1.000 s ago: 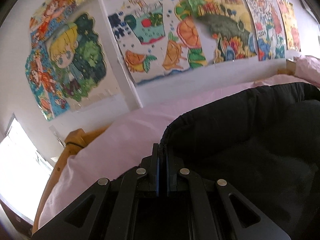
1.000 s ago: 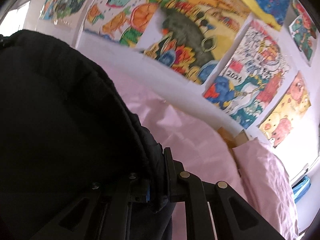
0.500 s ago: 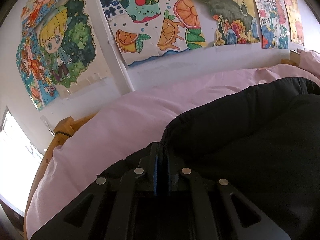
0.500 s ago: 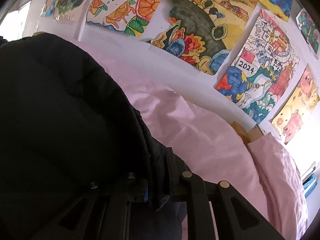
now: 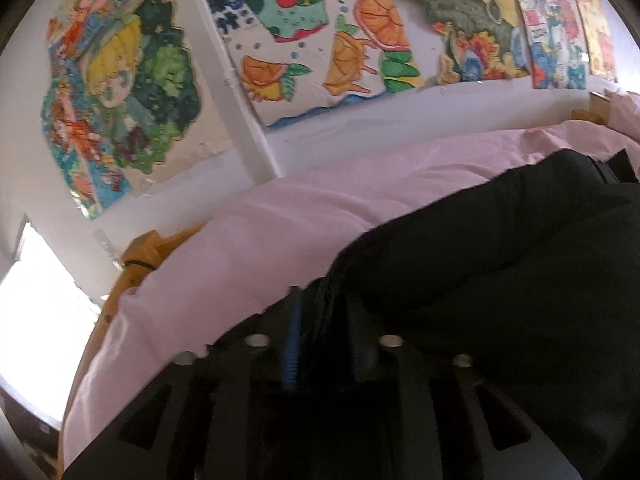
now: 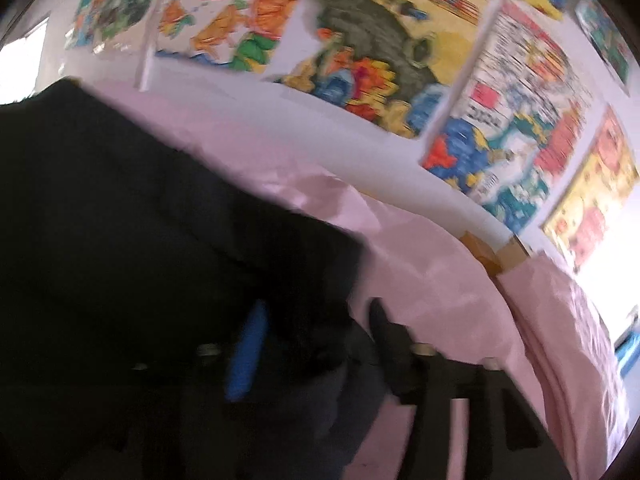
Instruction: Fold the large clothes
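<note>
Left wrist view: the left tool (image 5: 320, 308) has its jaws parted a bit, and the edge of the black jacket (image 5: 500, 300) sits right in the gap between them, spreading off to the right over the pink bed sheet (image 5: 248, 256). The tool points low across the bed toward the wall posters (image 5: 304, 28).

Right wrist view: blurry, but the right tool (image 6: 316, 320) is spread wider, with the jacket (image 6: 140, 208) hem bunched between the blue pad (image 6: 246, 348) and the other finger. The jacket fills the left side and a pink pillow (image 6: 560, 328) lies off to the right.
</note>
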Demonstrator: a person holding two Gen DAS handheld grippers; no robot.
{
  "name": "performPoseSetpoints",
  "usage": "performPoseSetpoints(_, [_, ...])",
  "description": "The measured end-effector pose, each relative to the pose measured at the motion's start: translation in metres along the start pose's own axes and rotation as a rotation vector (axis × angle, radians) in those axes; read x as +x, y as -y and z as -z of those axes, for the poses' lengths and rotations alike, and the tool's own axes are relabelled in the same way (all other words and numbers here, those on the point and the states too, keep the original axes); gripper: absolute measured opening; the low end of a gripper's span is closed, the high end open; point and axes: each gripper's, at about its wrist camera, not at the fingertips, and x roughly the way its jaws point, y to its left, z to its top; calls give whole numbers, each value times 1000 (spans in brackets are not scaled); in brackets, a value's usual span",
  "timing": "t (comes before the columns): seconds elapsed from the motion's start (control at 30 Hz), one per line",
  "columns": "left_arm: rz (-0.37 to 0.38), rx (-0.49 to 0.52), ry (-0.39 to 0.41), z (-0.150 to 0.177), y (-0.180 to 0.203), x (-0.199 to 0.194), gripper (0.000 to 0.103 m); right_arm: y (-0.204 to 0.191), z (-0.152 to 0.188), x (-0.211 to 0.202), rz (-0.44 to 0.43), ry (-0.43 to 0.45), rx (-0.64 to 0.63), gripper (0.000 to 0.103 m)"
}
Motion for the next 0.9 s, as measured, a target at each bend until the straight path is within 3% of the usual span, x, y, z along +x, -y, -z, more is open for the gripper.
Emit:
performPoseSetpoints(0.1, [-15,-57,10,1,-12,-3,52,19,3,-1,-40,-12,92,74])
performPoseSetpoints(0.17, [9,-123,17,3,-24,-5,76,26,6,-1,-55,-22,127,78])
performPoseSetpoints(0.23, [33,-194,12,4,-37,-7,87,28,7,-4,-59,-24,145,81])
performPoseSetpoints(0.4, [66,-359,-5,6,-67,-17,88,33,6,-16,-32,-2,175,87])
performPoseSetpoints(0.53, [79,-424,25,5,-79,-39,88,39,3,-26,-13,25,209,92])
performPoseSetpoints(0.73, [168,-294,118,5,-51,-84,88,46,-6,-55,-22,81,266,101])
performPoseSetpoints(0.9, [280,-157,168,19,-3,-111,93,37,-8,-86,-149,117,330,103])
